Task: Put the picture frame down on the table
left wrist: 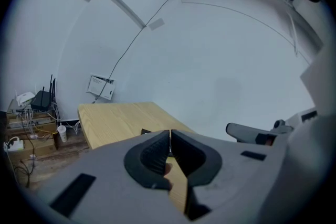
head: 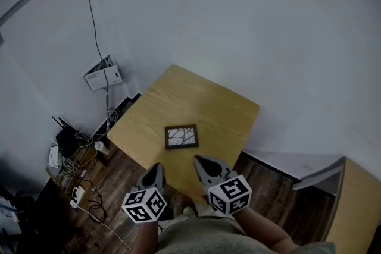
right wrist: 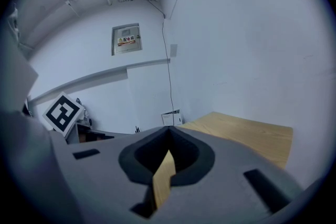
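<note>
Both tools sit low at 6 o'clock in the head view: left gripper (head: 157, 166) and right gripper (head: 200, 159), each with its fingers pressed together and holding nothing. The picture frame (head: 181, 136) lies flat on the table (head: 199, 97), free of both, at 1 o'clock from the left and 11 o'clock from the right. Its long axis runs 9 to 3. The right looks slightly nearer, and the placing seems done.

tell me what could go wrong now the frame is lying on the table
The left hand-held gripper and right hand-held gripper hang shut and empty just short of the picture frame; a forward push could slide it across the table. Cables litter the floor at the person's left, a possible trip hazard.
</note>
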`<state>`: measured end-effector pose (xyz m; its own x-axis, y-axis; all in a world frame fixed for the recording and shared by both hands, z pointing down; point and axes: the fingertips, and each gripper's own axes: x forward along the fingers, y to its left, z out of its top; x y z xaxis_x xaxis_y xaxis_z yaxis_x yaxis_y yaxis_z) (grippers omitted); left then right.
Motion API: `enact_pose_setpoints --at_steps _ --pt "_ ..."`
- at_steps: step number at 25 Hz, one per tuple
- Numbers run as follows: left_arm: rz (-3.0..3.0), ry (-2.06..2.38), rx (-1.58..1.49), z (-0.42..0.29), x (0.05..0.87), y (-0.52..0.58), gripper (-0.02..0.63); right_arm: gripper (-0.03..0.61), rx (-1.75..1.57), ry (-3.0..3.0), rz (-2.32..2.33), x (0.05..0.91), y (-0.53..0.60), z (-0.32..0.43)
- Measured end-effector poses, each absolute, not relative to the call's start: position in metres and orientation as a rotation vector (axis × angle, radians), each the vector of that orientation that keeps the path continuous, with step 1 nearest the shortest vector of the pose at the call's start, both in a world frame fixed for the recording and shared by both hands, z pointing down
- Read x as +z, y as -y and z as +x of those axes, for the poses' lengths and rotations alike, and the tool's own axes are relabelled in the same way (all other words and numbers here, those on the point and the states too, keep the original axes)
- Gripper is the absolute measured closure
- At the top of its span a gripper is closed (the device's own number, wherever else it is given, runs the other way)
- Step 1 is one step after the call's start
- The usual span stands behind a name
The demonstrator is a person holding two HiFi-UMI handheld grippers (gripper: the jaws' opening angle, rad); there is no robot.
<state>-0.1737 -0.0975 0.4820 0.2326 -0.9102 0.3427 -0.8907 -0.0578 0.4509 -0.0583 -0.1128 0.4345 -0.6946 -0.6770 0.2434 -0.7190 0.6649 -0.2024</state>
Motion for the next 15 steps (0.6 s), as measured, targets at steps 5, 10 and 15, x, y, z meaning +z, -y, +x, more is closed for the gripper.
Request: enact_pose_setpoints --at_steps 5,10,15 --pt "1.935 1.633 -0.052 -0.1688 0.4828 0.0979 0.603 0.578 0.425 2.739 1.152 0.4338 0.1144 -0.0573" --pt "1.927 1.628 -0.054 -0.1662 0.4853 0.0981 0.603 0.578 0.425 2.742 1.146 0.4335 0.1168 -0.0571" --pt "1.929 1.625 -0.063 -0.165 0.4846 0.1006 0.603 0.578 0.423 2.75 1.14 0.4318 0.1202 -0.0595"
